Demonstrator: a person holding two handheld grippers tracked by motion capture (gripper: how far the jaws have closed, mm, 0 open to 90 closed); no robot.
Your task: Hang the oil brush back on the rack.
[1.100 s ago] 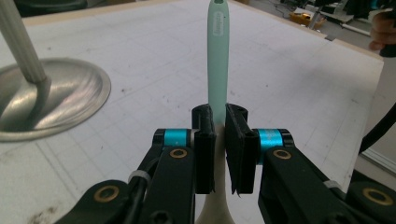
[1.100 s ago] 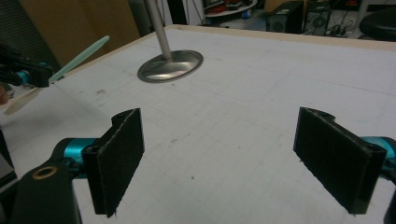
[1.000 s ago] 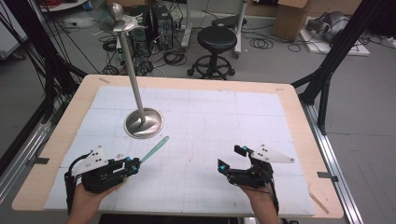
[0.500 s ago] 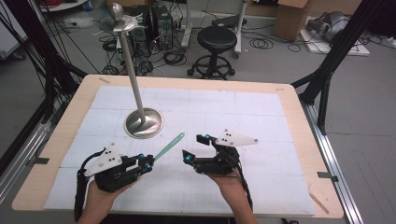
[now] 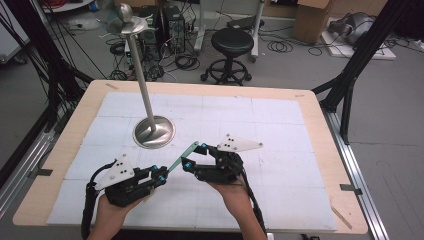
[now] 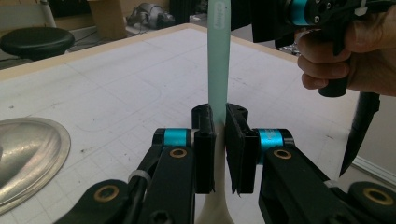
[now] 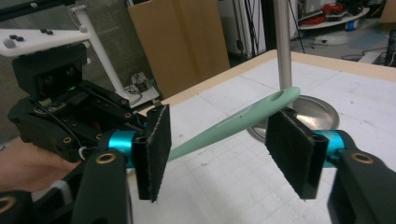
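A long mint-green plastic stick [image 5: 181, 157] slants up and to the right above the white mat. My left gripper [image 5: 162, 173] is shut on its lower part. In the left gripper view the stick [image 6: 219, 60] rises straight from between the pads of the left gripper [image 6: 218, 114], and its pale wider end hangs below them. My right gripper [image 5: 194, 156] is open, with a jaw on each side of the stick's far end and neither touching it. In the right gripper view the stick [image 7: 243, 119] crosses between the pads of the right gripper [image 7: 219, 122].
A metal stand's round base [image 5: 153, 132] sits just behind the grippers on the left, and its thin pole [image 5: 141, 75] rises tall. The white mat [image 5: 280, 130] covers a wooden table. Beyond the far edge are a black stool [image 5: 232, 42], cables and cardboard boxes.
My right gripper has swung left across the mat and now brackets the far end of the stick. The left gripper has shifted a little right and forward with the stick.
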